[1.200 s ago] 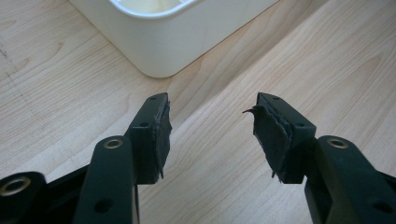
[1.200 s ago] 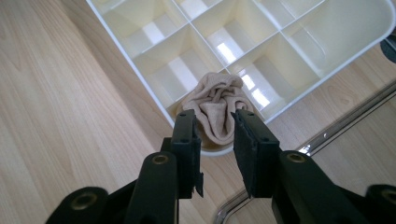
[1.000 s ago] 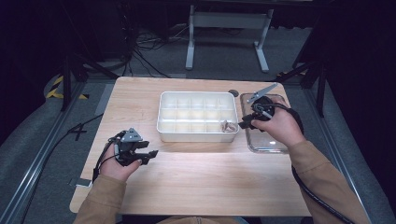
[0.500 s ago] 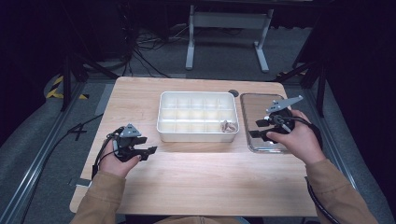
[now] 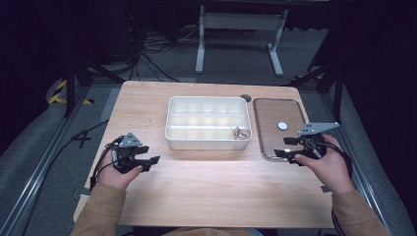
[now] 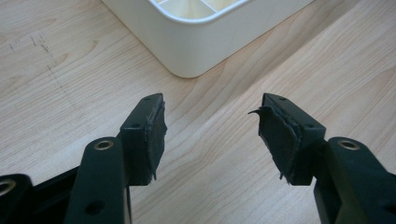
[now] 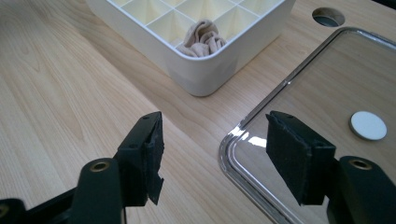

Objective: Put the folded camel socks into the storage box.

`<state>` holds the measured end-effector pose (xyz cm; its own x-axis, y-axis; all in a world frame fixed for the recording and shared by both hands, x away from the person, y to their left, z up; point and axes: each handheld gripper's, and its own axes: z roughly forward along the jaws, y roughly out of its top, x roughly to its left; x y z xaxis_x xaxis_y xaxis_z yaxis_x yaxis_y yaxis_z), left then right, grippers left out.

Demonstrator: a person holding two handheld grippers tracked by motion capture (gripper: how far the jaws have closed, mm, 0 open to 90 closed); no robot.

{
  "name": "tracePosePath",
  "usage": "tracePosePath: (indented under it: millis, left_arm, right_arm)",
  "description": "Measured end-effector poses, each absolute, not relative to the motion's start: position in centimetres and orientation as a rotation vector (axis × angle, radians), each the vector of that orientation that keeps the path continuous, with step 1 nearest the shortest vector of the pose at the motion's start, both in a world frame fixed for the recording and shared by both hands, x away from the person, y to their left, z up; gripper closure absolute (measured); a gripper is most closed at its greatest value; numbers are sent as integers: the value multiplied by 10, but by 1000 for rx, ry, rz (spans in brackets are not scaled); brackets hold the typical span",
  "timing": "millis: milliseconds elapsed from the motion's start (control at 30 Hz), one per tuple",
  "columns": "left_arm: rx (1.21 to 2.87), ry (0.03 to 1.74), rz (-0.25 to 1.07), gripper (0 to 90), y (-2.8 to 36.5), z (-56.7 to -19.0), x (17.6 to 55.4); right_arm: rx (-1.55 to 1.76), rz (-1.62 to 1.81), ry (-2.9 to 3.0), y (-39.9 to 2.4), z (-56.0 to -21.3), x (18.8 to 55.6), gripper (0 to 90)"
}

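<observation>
A white compartment box (image 5: 208, 142) stands mid-table. A crumpled beige piece (image 5: 240, 132) lies in its near right compartment and is seen close up as the beige piece (image 7: 203, 37). To the right lies a clear flat lid (image 5: 278, 110) with a small white disc (image 5: 282, 126) on it. My right gripper (image 5: 281, 147) hovers over the lid's near left corner. Its jaws have just been opening and stand open with nothing between them, as the right gripper (image 7: 215, 121) shows. My left gripper (image 5: 151, 155) rests left of the box. It has also just widened and is open and empty, pointing at the box corner (image 6: 187, 65).
A round cable hole (image 5: 246, 98) sits in the tabletop behind the box. Bare wood stretches along the near side between my two hands. The table's edges drop to a dark floor with cables and a metal stand behind.
My right gripper has drawn away from the box's right end, to the right and toward the person, and its jaws have spread. The beige piece stays in its compartment. The left hand has barely moved.
</observation>
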<state>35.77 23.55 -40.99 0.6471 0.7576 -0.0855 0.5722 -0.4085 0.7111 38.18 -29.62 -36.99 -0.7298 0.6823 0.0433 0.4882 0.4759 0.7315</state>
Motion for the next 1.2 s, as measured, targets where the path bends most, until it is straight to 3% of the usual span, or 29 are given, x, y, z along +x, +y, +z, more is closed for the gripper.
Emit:
tracePosePath:
  millis: [833,1200]
  left_arm:
    - [2169,1026,316,422,232,-424,354]
    - [2208,1021,296,420,226,-438,356]
  right_arm:
    - [977,1155,2417,-293,-457,355,357]
    - [987,1167,2389,-294,-475,359,357]
